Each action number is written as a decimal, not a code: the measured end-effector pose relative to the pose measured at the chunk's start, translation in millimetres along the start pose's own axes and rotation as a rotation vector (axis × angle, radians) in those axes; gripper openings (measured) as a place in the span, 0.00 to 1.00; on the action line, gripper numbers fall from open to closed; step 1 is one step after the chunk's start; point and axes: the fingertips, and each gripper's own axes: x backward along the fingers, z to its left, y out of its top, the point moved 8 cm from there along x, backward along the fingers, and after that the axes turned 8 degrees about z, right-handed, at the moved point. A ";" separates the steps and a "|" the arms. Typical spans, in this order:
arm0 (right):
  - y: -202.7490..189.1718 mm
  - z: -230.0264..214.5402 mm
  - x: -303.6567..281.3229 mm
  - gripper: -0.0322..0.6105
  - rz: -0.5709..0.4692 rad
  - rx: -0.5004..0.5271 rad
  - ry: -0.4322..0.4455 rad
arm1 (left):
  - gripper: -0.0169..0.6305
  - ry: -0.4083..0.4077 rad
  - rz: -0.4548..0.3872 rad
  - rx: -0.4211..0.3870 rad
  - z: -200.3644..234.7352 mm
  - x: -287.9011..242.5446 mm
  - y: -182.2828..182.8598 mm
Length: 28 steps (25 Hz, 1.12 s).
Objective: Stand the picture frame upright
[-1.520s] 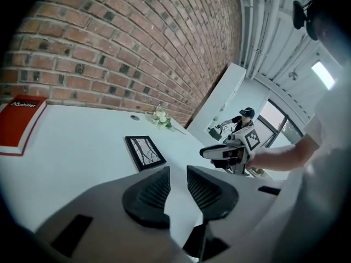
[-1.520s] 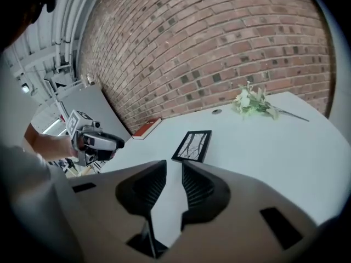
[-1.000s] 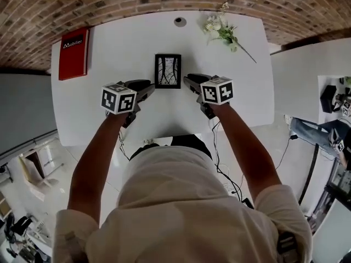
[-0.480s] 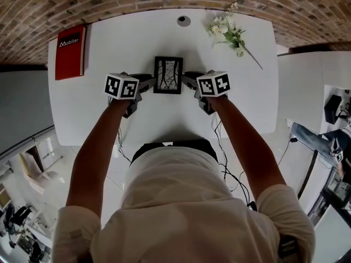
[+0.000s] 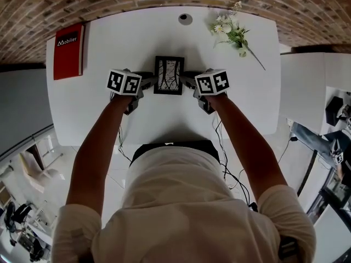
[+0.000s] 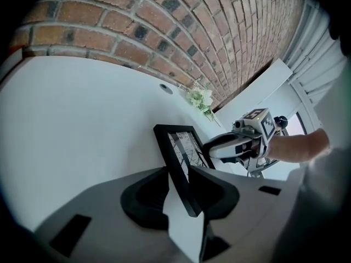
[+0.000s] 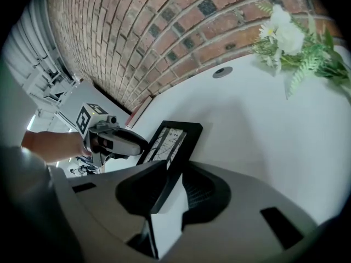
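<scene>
The left gripper (image 5: 148, 81) has its dark grey fingers (image 6: 143, 197) spread wide, having just been opening, and they straddle the left edge of the black rectangular picture frame (image 5: 169, 75) without pinching it. The right gripper (image 5: 186, 80) straddles the right edge, its fingers (image 7: 207, 189) also apart. The frame lies flat in the middle of the white bench (image 5: 137, 43). Farther back lie a red book (image 5: 69, 51) and a sprig of white flowers (image 5: 233, 32).

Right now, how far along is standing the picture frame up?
Done: the approach. The left tongs, which have just been opening, straddle the picture frame's left edge; the right tongs straddle its right edge. In hand: the grasp; neither pair looks clamped yet. Left: close, tip the frame, now lying flat on the white table, upright, then release.
</scene>
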 end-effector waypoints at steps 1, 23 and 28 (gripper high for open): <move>-0.5 0.4 -0.8 0.20 0.009 -0.003 -0.006 | 0.19 0.000 0.005 0.000 0.4 -1.1 0.3; 2.9 5.6 12.7 0.16 -0.008 0.054 -0.037 | 0.13 0.041 0.003 -0.037 -13.9 -0.3 8.0; 7.2 8.7 21.6 0.15 -0.030 0.093 -0.070 | 0.13 0.040 -0.010 -0.061 -21.6 3.6 10.7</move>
